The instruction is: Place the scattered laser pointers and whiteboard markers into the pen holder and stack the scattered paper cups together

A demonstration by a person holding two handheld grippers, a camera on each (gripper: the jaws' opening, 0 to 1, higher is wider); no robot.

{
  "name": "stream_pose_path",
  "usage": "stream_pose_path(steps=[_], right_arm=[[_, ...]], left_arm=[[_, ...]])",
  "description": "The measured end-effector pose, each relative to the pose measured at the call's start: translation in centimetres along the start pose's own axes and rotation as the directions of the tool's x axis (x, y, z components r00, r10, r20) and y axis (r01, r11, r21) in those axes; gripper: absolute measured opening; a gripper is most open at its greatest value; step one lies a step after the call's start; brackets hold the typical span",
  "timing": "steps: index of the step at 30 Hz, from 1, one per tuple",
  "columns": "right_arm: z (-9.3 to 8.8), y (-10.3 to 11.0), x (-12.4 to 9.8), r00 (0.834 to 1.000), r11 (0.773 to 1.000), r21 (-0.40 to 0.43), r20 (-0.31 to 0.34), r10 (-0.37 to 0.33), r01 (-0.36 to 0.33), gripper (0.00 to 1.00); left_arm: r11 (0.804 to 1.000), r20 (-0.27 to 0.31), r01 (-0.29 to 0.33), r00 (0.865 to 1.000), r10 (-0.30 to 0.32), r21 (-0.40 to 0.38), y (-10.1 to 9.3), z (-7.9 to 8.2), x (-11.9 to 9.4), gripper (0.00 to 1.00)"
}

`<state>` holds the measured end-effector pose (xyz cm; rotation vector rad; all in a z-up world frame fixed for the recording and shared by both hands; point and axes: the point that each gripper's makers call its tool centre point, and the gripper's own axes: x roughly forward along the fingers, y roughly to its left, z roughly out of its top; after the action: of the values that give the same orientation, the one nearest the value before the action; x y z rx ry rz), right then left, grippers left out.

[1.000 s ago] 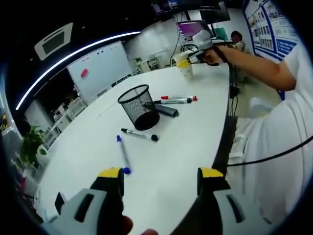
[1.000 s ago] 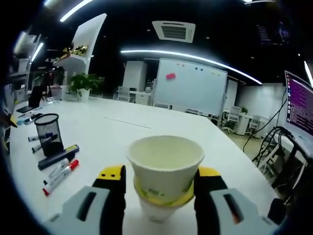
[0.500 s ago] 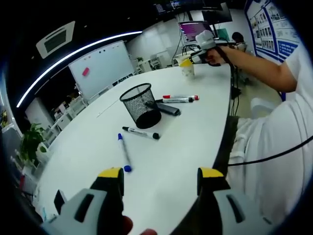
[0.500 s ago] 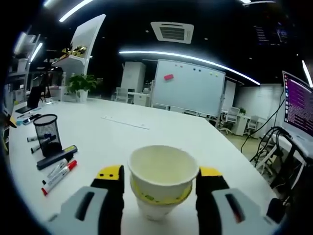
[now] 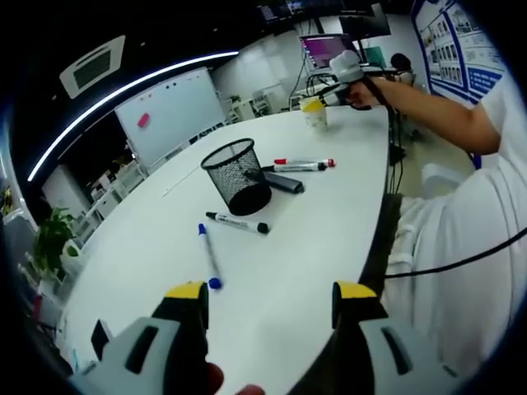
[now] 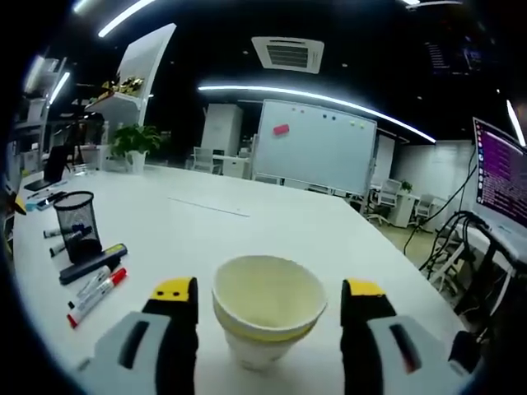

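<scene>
In the right gripper view two nested paper cups (image 6: 268,317) with a yellow band stand on the white table (image 6: 206,230). My right gripper (image 6: 269,290) is open, its jaws on either side of the cups and clear of them. In the left gripper view the cups (image 5: 314,113) stand far off, with the right gripper (image 5: 342,70) just behind them. A black mesh pen holder (image 5: 237,177) sits mid-table, a dark laser pointer (image 5: 280,183) and two red-capped markers (image 5: 300,164) beside it. A black marker (image 5: 237,224) and a blue marker (image 5: 207,257) lie nearer. My left gripper (image 5: 270,292) is open and holds nothing.
The person's arm (image 5: 428,107) and white shirt (image 5: 478,239) fill the right side along the table edge (image 5: 380,222). A whiteboard (image 6: 317,156), a plant (image 6: 136,141) and a monitor (image 6: 498,177) with cables stand around the table. The pen holder (image 6: 76,226) and markers (image 6: 95,286) lie at the left.
My right gripper has spread its jaws and let go of the upper cup, which now sits lower, nested in the other. The left gripper has stayed put.
</scene>
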<state>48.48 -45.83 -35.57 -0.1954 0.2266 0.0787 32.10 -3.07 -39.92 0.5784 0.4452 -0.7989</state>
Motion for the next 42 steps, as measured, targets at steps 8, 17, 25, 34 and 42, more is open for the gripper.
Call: stream_pose_path(steps=[8, 17, 25, 34, 42], right_arm=[[0.8, -0.1, -0.2, 0.999, 1.0, 0.031, 0.044, -0.006, 0.004, 0.74], [1.3, 0.0, 0.2, 0.998, 0.998, 0.055, 0.067, -0.002, -0.002, 0.79], [1.3, 0.0, 0.3, 0.998, 0.997, 0.079, 0.067, 0.001, -0.006, 0.84], [1.8, -0.2, -0.1, 0.997, 0.997, 0.082, 0.076, -0.012, 0.006, 0.85], [1.9, 0.0, -0.2, 0.997, 0.997, 0.082, 0.076, -0.007, 0.001, 0.85]], left_arm=[[1.0, 0.004, 0.006, 1.0, -0.006, 0.002, -0.3, 0.2, 0.1, 0.61], [1.0, 0.001, 0.008, 1.0, -0.008, 0.003, -0.5, 0.1, 0.1, 0.61], [1.0, 0.003, 0.006, 1.0, -0.006, 0.005, -0.3, 0.3, 0.1, 0.61], [1.0, 0.0, 0.007, 1.0, -0.007, 0.009, -0.5, 0.3, 0.1, 0.61], [1.0, 0.005, 0.008, 1.0, -0.008, 0.016, -0.5, 0.9, 0.0, 0.61]])
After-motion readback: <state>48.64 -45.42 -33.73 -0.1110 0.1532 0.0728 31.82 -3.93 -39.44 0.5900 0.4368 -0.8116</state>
